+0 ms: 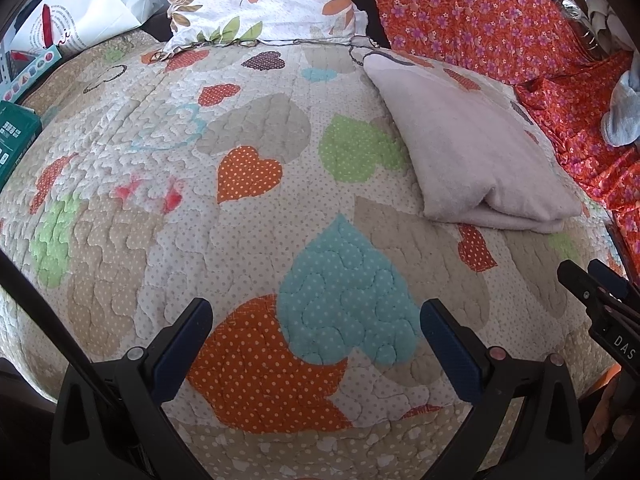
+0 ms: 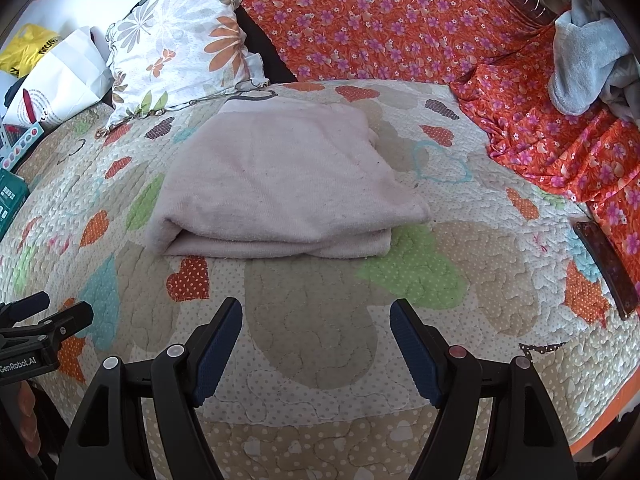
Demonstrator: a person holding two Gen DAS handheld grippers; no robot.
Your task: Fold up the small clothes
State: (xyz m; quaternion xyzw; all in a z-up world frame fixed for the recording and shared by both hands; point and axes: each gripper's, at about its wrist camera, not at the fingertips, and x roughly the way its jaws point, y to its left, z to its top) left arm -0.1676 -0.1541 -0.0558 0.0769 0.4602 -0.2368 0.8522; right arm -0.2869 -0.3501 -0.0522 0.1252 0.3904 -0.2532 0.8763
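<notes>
A pale pink garment [image 2: 276, 184] lies folded into a thick rectangle on the heart-patterned quilt [image 2: 312, 344]; it also shows in the left wrist view [image 1: 476, 152] at the right. My right gripper [image 2: 316, 312] is open and empty, hovering over the quilt just in front of the folded garment. My left gripper [image 1: 316, 312] is open and empty over the quilt, to the left of the garment. The right gripper's fingers [image 1: 592, 284] show at the right edge of the left wrist view. The left gripper's fingers [image 2: 48, 316] show at the left edge of the right wrist view.
A floral pillow [image 2: 176, 48] and an orange flowered sheet [image 2: 380, 24] lie at the back. A grey-blue garment heap [image 2: 584, 64] sits at the far right. A dark phone [image 2: 608, 264] lies at the quilt's right edge. White bags [image 2: 60, 80] and boxes stand at the left.
</notes>
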